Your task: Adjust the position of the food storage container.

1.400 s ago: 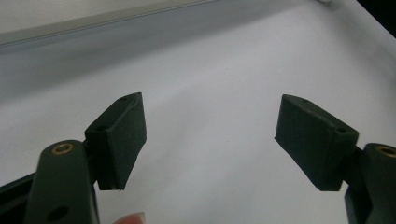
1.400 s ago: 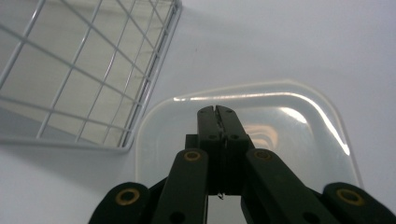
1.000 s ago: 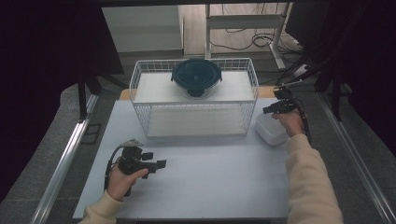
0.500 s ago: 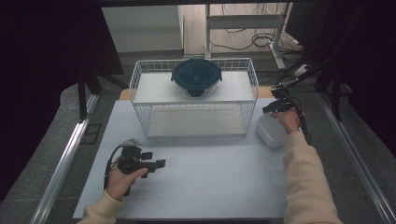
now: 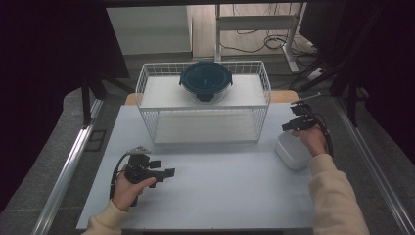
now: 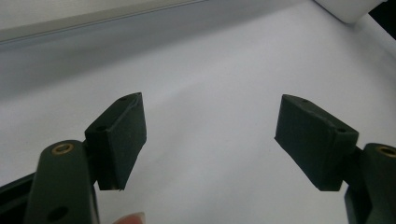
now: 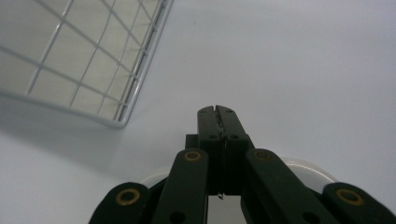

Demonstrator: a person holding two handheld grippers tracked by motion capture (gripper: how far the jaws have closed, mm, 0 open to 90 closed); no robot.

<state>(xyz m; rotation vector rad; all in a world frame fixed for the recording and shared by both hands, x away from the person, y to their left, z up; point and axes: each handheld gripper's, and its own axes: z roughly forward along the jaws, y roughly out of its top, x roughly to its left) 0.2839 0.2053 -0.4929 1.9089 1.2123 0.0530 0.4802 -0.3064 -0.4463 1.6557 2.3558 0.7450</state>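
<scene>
A white wire rack (image 5: pixel 203 105) stands at the back of the white table (image 5: pixel 220 196). On top of it sits a round glass container with a dark blue lid (image 5: pixel 205 81). Right of the rack lies a white bowl (image 5: pixel 292 149). My right gripper (image 5: pixel 288 125) hovers over the bowl's far edge, shut with nothing between its jaws. In the right gripper view its tips (image 7: pixel 217 112) point past the bowl's rim (image 7: pixel 303 168) toward the rack's corner (image 7: pixel 93 60). My left gripper (image 5: pixel 164 172) rests low at the front left, open and empty (image 6: pixel 210 126).
The table's bare top spreads between the two hands and in front of the rack. A metal rail (image 5: pixel 68 166) runs along the table's left side. Cables lie on the floor (image 5: pixel 274 41) beyond the rack.
The right hand and its shut gripper have drawn back a little toward the person, and the white bowl looks slightly nearer too. The left gripper has not moved.
</scene>
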